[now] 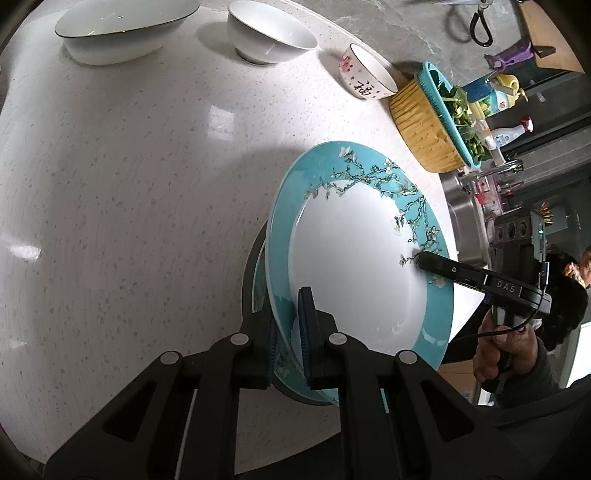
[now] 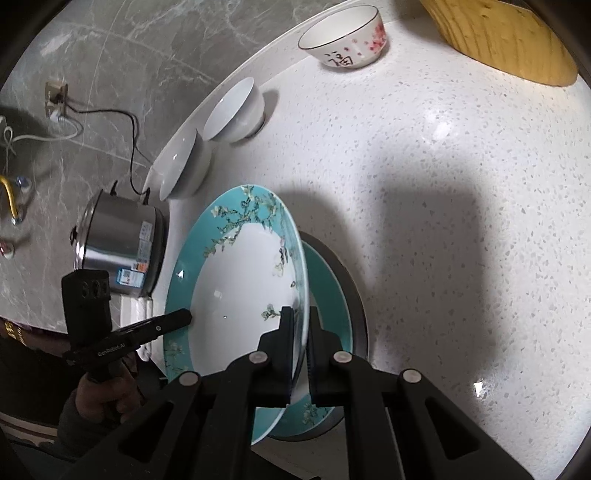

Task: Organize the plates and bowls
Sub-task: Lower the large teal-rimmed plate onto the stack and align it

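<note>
here the left hand-held gripper (image 1: 291, 332) is clamped on the near rim of the teal blossom plate (image 1: 354, 258), lifted just above a second teal plate (image 2: 328, 288) on the speckled counter (image 1: 129, 184). the right hand-held gripper (image 2: 301, 328) pinches the opposite rim. further back stand an empty wide white bowl (image 1: 122, 33), an empty round white bowl (image 1: 269, 33), a flowered bowl (image 1: 365, 74), and a yellow basket (image 1: 424, 129) holding a teal strainer of greens (image 1: 461, 114).

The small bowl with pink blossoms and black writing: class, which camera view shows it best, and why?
The right wrist view: the small bowl stands side-on, showing its blossoms and writing. The left wrist view shows the same bowl more from above, partly tucked behind the yellow basket.
</note>
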### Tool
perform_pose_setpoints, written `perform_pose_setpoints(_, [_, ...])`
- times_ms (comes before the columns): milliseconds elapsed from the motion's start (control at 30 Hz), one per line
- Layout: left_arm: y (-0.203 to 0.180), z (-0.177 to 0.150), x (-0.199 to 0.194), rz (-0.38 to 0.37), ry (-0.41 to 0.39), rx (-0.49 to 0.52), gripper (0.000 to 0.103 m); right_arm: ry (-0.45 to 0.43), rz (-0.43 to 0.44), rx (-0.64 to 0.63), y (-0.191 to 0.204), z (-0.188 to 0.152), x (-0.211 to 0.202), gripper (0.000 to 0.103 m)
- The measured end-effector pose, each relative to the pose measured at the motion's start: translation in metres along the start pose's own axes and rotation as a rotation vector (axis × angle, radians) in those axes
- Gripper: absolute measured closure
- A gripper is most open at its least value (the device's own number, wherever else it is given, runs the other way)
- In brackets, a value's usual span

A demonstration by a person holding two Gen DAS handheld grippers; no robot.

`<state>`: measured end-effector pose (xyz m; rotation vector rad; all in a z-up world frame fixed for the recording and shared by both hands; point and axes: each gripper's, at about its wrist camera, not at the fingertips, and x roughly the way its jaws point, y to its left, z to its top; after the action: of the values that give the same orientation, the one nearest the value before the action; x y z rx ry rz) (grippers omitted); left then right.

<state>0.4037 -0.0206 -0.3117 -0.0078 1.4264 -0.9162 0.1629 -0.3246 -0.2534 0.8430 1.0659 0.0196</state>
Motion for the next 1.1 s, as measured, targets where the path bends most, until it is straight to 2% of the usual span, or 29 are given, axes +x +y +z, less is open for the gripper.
perform_pose_setpoints(167, [-0.003,-0.008,-0.001,0.031,-0.004,0.017,0.094,0.006,-0.026,-0.028,0.001,-0.004,0.002,0.094])
perform_pose_setpoints(600, [-0.001,-0.015,0.01,0.053,0.009,0.017,0.093,0.01,-0.124,-0.145,0.007,-0.012,0.01,0.091])
perform_pose_setpoints(867, [-0.004,-0.014,0.013,0.057,0.001,0.025,0.093,0.006,-0.147,-0.185,0.009,-0.011,0.012,0.09])
perform_pose_setpoints(1100, [-0.012,-0.022,0.011,0.108,-0.017,0.07,0.091,0.0,-0.204,-0.249,0.02,-0.014,0.014,0.088])
